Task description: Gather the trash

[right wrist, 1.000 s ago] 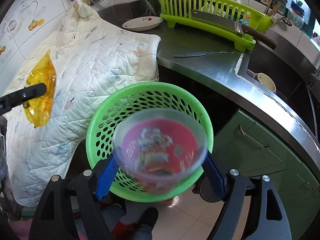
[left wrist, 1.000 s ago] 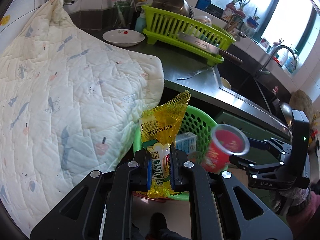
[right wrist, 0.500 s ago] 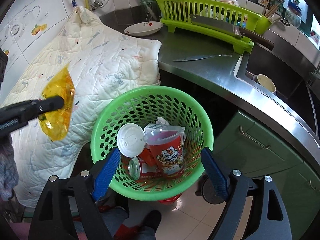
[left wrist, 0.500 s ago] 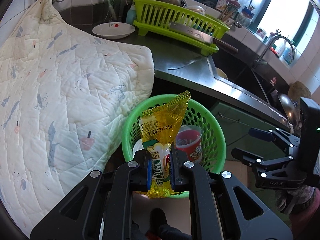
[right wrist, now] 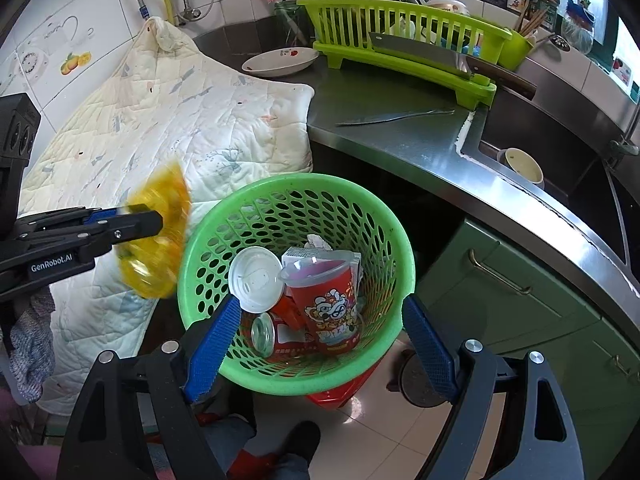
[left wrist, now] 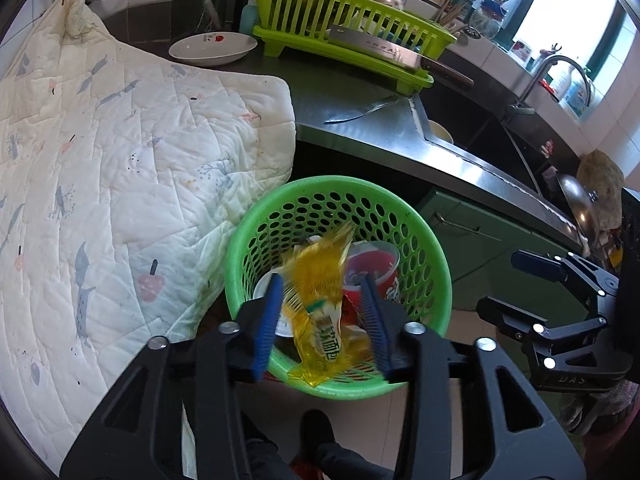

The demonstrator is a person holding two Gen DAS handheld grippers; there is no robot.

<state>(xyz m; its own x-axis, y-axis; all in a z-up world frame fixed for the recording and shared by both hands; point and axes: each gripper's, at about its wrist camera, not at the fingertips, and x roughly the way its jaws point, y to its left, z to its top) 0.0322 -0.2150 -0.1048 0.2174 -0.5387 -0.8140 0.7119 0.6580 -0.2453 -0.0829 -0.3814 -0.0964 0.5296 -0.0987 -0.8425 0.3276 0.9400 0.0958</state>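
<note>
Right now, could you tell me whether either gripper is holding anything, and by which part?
Nothing is gripped. The left gripper is opening; the yellow snack wrapper is blurred, loose between its jaws above the green basket. The right gripper is open, empty.

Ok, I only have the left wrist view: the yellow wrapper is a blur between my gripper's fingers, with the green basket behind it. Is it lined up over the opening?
Observer: Not clearly. In the right wrist view the yellow wrapper shows left of the green basket rim, against the quilt. The left gripper jaws are opening, so it's loose.
Operator: What is the wrapper hiding in the basket?
Observer: A can lying on its side, next to the red cup.
Operator: Anything under the basket?
Observer: Something red pokes out beneath its near edge; I can't tell what.
</note>
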